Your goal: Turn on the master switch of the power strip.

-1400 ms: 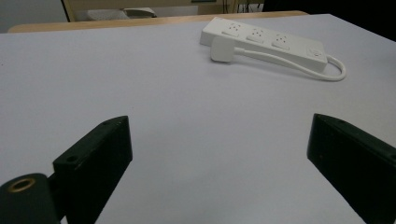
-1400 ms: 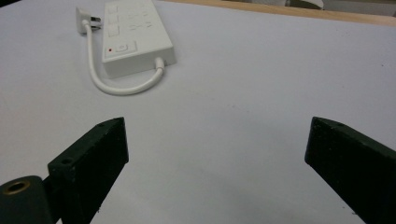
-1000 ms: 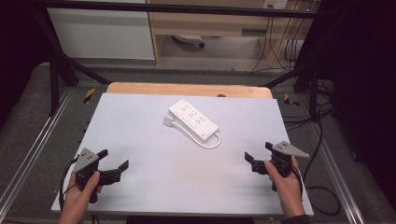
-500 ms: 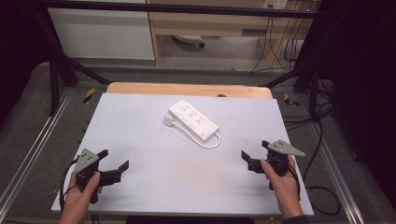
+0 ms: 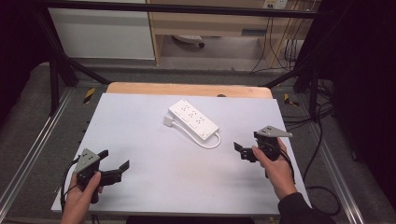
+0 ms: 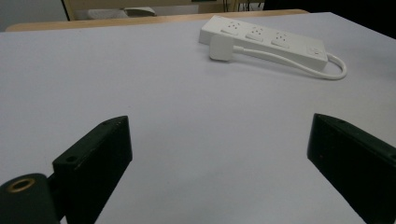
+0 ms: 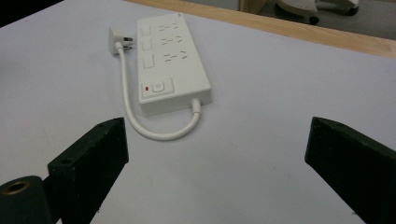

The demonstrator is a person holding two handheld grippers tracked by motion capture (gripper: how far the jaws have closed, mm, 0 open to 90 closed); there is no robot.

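Observation:
A white power strip [image 5: 194, 119] lies at an angle on the white table top [image 5: 154, 186], a little beyond the middle. Its short cable [image 5: 210, 143] loops back along it to the white plug [image 5: 168, 121]. My left gripper [image 5: 114, 159] is open near the front left corner, far from the strip. In the left gripper view the jaws [image 6: 219, 126] stand wide apart over bare table, with the strip [image 6: 266, 37] far ahead. My right gripper [image 5: 245, 145] is open just right of the cable loop. From the right gripper view [image 7: 215, 123] the strip [image 7: 170, 60] lies close ahead, its red-marked switch nearest.
A wooden edge [image 5: 187, 88] runs along the table's far side. Black frame bars [image 5: 56, 74] and metal rails [image 5: 28, 154] flank the table. Cables [image 5: 322, 126] trail on the floor to the right. A white cabinet [image 5: 102, 32] stands behind.
My right gripper has moved forward and left, closer to the power strip's cable loop. The left gripper has hardly moved.

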